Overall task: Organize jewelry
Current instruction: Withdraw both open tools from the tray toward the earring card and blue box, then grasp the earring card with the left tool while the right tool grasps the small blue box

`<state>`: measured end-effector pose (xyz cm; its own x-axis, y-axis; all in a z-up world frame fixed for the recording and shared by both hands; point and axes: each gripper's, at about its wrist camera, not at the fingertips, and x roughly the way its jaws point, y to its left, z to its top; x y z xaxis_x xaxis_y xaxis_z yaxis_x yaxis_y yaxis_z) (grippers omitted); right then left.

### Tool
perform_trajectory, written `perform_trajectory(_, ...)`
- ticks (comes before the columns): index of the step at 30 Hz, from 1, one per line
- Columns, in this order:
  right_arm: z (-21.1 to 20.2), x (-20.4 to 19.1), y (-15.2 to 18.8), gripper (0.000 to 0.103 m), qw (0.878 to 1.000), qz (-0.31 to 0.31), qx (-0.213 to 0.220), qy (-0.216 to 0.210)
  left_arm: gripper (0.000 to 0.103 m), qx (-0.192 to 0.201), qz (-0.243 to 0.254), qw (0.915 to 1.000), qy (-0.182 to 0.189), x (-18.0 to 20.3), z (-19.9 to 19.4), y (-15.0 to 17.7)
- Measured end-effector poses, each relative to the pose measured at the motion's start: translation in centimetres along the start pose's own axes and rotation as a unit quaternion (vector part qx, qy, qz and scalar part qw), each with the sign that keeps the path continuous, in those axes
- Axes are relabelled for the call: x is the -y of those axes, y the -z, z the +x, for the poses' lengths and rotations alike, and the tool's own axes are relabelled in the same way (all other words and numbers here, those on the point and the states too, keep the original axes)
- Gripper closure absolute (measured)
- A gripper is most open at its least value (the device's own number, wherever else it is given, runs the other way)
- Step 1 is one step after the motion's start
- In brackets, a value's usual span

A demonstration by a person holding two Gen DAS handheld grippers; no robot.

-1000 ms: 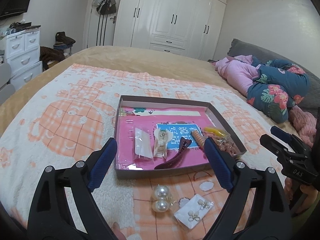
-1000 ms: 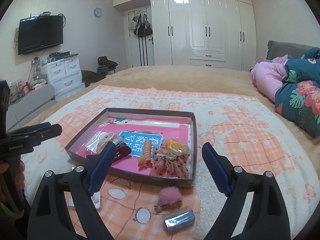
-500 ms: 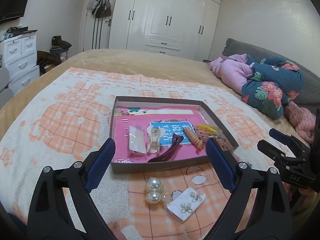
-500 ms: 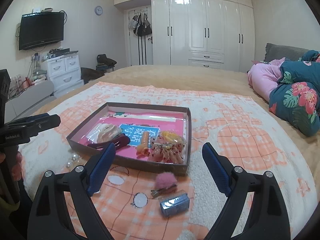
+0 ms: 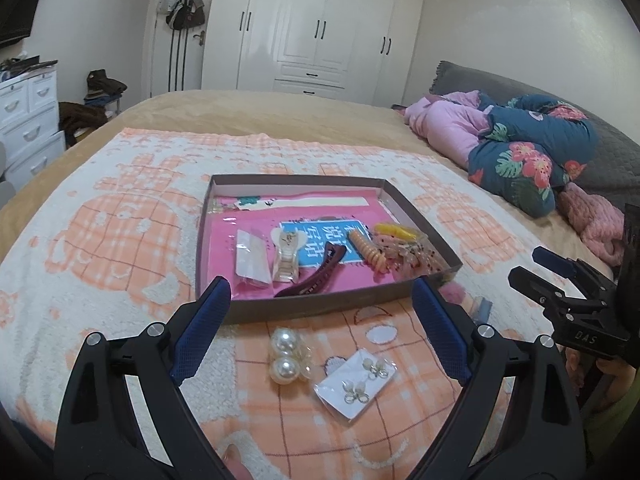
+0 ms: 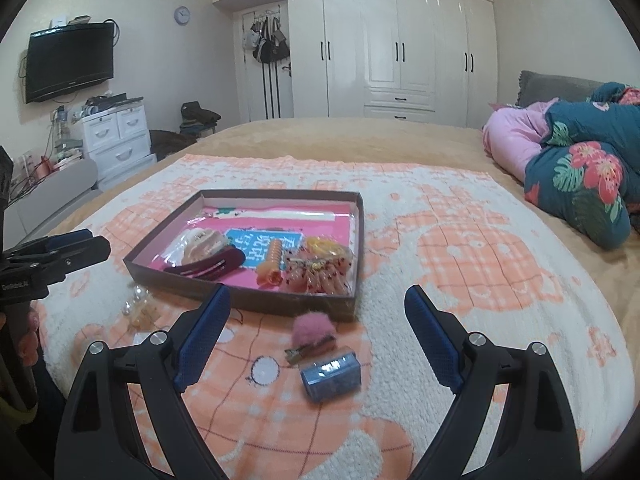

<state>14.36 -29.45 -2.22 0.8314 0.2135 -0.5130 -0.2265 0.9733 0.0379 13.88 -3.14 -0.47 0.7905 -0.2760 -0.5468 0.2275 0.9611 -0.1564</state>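
Observation:
A shallow brown box (image 5: 416, 216) (image 6: 358, 240) with a pink lining sits on the bed and holds hair clips, a coil tie and small packets. In front of it on the blanket lie two big pearl pieces (image 5: 285, 354), a card of small earrings (image 5: 356, 382), a pink pompom clip (image 6: 312, 332) and a small blue box (image 6: 330, 372). My left gripper (image 5: 318, 320) is open and empty, just short of the pearls. My right gripper (image 6: 318, 328) is open and empty, around the pompom clip's near side without touching it.
An orange and white blanket (image 5: 120, 240) covers the bed. Pink and floral bedding (image 5: 520, 152) is piled at the right. White wardrobes (image 6: 400, 48), a drawer unit (image 6: 116, 136) and a wall TV (image 6: 70, 60) stand beyond the bed.
Both grippers have pulled back and lifted a little from the box; the items in front of it now show more fully. Both stay open and empty.

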Motion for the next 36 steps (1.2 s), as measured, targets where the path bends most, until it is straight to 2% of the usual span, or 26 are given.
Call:
perform_trajectory(19, 0.4, 0.3, 2.5, 0.017, 0.999, 0.0, -0.048, 0.011, 0.02, -0.055, 0.056, 0.9967, 0.021, 2.0, 1.3, 3.3)
perform_trajectory(36, 3.1, 0.7, 4.0, 0.017, 0.995, -0.002, -0.096, 0.014, 0.02, -0.118, 0.095, 0.9878, 0.036, 2.8, 4.5, 6.4)
